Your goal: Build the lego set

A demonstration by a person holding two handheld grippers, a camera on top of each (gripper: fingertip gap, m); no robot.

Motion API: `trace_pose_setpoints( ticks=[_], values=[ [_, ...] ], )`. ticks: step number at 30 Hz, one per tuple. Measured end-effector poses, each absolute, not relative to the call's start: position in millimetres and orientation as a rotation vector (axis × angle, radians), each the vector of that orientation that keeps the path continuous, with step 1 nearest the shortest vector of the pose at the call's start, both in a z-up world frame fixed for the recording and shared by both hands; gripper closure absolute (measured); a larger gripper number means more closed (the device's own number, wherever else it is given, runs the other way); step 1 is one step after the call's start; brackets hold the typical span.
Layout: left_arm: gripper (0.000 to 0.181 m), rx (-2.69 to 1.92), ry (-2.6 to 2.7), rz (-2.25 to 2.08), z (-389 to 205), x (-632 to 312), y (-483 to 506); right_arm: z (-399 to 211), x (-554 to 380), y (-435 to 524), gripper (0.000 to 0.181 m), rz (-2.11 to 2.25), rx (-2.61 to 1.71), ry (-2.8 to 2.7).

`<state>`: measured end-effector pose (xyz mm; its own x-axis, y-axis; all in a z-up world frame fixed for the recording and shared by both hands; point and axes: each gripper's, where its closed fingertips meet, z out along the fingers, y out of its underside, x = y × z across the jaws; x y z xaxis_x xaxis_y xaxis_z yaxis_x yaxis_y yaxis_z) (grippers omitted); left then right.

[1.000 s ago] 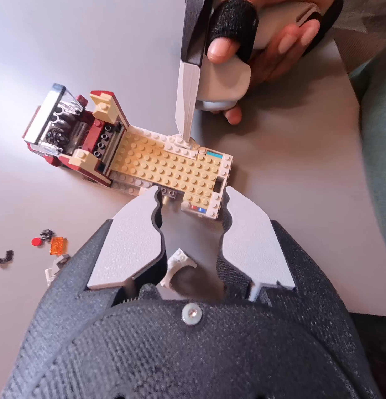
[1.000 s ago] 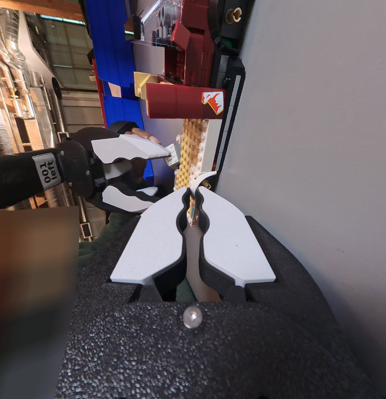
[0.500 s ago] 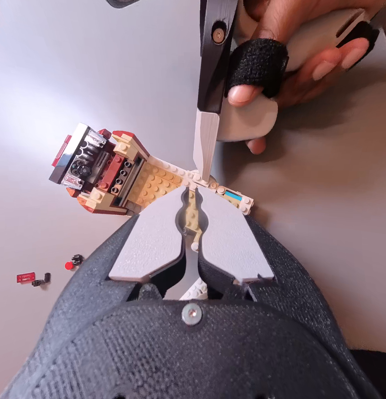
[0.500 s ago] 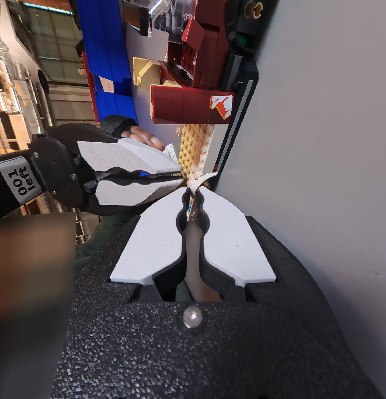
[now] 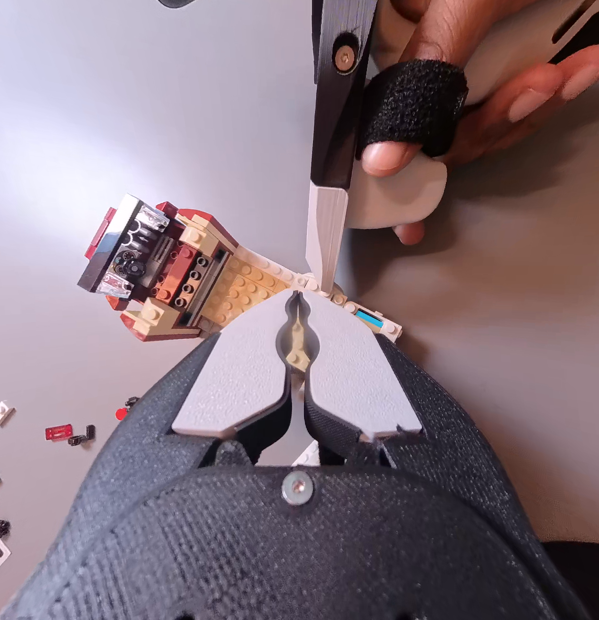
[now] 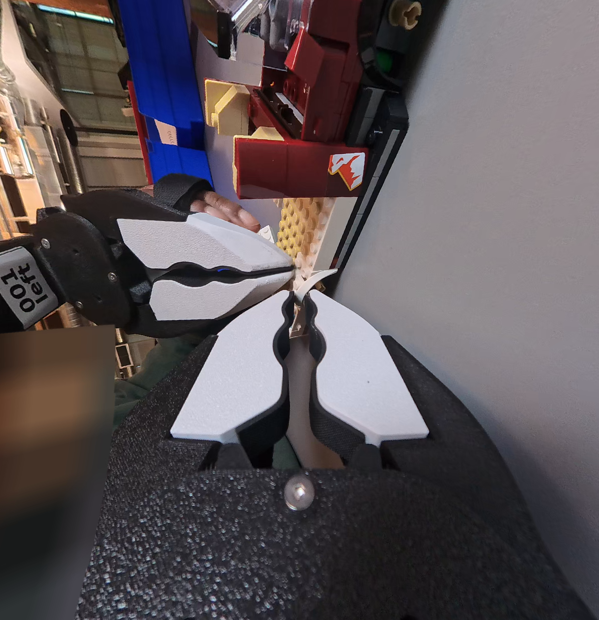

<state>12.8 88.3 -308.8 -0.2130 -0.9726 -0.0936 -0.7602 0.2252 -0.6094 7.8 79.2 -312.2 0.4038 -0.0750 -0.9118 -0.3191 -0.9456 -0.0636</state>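
Between the left gripper's closed jaws sits the near edge of the tan floor plate of the lego truck, pinched. Right gripper is clamped on the plate's far rim, tips meeting the left's almost at right angles. Truck's long axis runs away up-left from the left gripper, cab end farthest, resting on the grey table. Loose parts lie well apart, left.

Closed left tongs over lego vehicle
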Motion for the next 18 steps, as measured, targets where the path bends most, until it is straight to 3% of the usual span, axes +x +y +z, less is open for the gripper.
trace_pose_setpoints(
  ticks=[18],
  values=[
    [0.18,-1.591,2.069,-0.592,-312.4,7.6,84.3,-313.6,6.4,79.3,0.175,1.447,-2.45,0.249]
  ],
)
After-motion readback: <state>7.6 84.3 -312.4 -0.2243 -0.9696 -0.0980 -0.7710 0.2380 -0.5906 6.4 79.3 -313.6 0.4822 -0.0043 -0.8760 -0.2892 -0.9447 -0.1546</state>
